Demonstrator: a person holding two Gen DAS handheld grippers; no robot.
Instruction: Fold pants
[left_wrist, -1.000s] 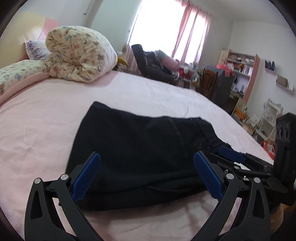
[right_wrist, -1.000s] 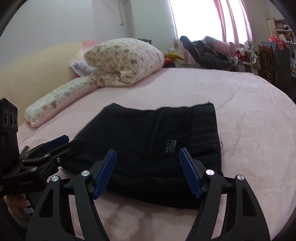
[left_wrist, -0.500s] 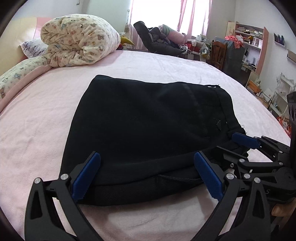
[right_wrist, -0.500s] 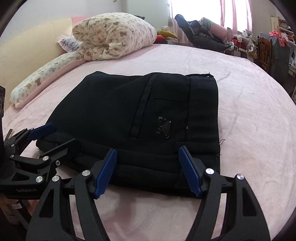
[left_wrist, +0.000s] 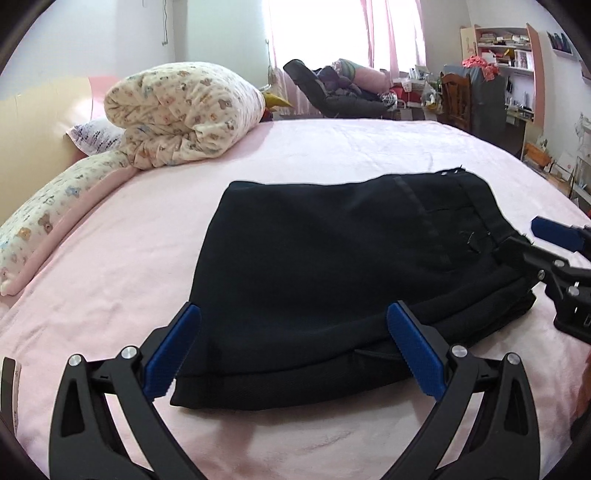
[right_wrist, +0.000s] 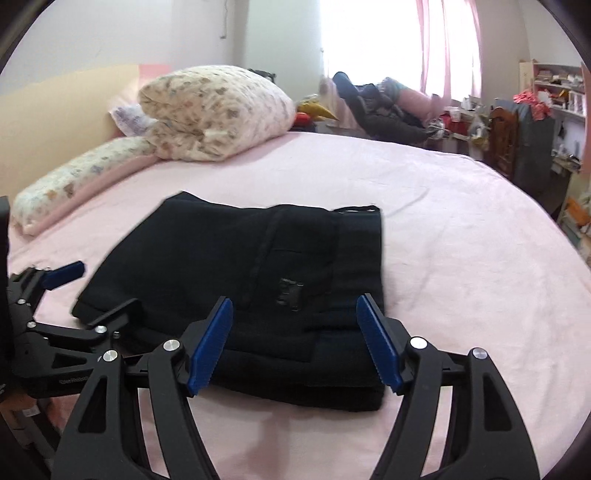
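Note:
The black pants (left_wrist: 332, 266) lie folded into a compact stack on the pink bed; they also show in the right wrist view (right_wrist: 266, 280). My left gripper (left_wrist: 291, 350) is open and empty, hovering at the near edge of the stack. My right gripper (right_wrist: 295, 339) is open and empty, above the near edge too. The right gripper shows at the right of the left wrist view (left_wrist: 554, 258), beside the waistband end. The left gripper shows at the left of the right wrist view (right_wrist: 74, 314), by the stack's left corner.
A rolled floral quilt (left_wrist: 184, 114) and a long pillow (left_wrist: 40, 214) lie at the head of the bed (left_wrist: 332, 155). A chair piled with clothes (left_wrist: 332, 92) and shelves (left_wrist: 509, 55) stand beyond the far edge.
Both grippers have lifted and pulled back slightly from the folded pants, and the views tilted up towards the room. The pants have stayed flat and folded.

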